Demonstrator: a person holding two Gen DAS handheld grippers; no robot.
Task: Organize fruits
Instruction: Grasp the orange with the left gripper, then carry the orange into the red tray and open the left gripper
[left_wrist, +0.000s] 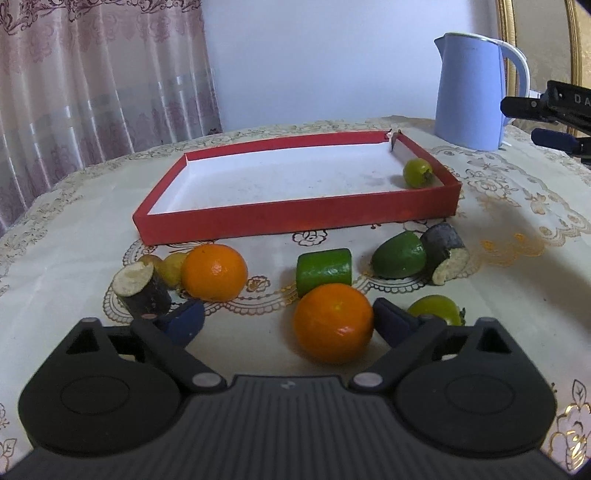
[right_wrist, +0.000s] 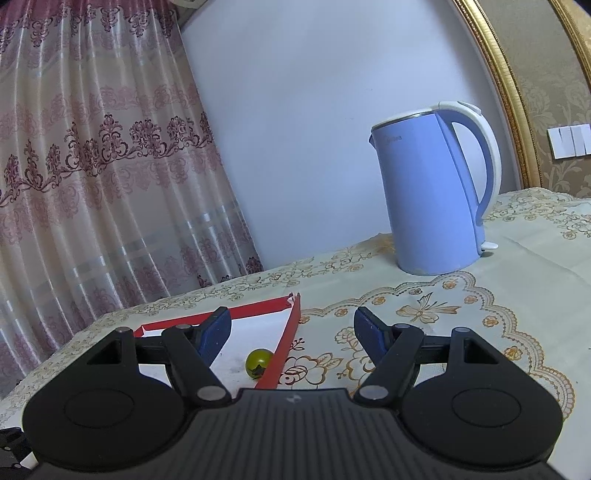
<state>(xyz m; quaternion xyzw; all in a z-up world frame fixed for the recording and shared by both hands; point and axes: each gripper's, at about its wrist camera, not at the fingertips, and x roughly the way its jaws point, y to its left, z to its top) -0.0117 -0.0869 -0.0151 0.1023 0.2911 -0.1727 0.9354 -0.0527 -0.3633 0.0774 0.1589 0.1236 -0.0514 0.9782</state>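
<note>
Orange (left_wrist: 333, 323) between spread left fingers (left_wrist: 393, 325)

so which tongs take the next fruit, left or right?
Left. The left tongs are open at table level, with the near orange between the pads. The right tongs hang open over the red tray corner, no loose fruit near.

One fruit (left_wrist: 418, 172) lies in the tray (left_wrist: 295, 218) (far-right corner), kettle (left_wrist: 471, 92) behind, other fruits (left_wrist: 332, 323) before it.

The red tray (left_wrist: 295, 218) is looking like matt cardboard. The kettle (right_wrist: 432, 195) is showing smooth, glossy plastic. An embroidered tablecloth (left_wrist: 517, 206) is covering the table.
</note>
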